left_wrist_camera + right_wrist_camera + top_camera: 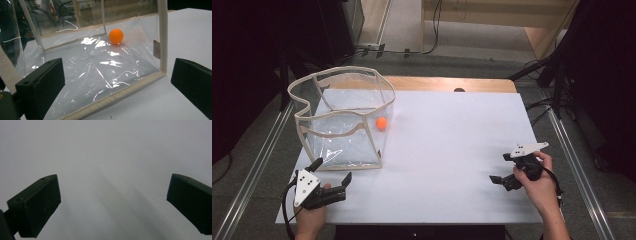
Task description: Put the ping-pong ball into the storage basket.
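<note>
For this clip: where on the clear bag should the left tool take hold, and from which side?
Probably the beige top rim of the clear bag, on the near wall, approached from the person's side. The left tool sits open just in front of that wall, and the stiff trim offers a thin edge; the film below looks slippery. The orange ball lies inside, at the far corner.

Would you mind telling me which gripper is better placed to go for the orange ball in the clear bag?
Left. The left gripper sits open just in front of the clear bag, facing the orange ball inside. The right gripper, also open, faces bare table far across.
</note>
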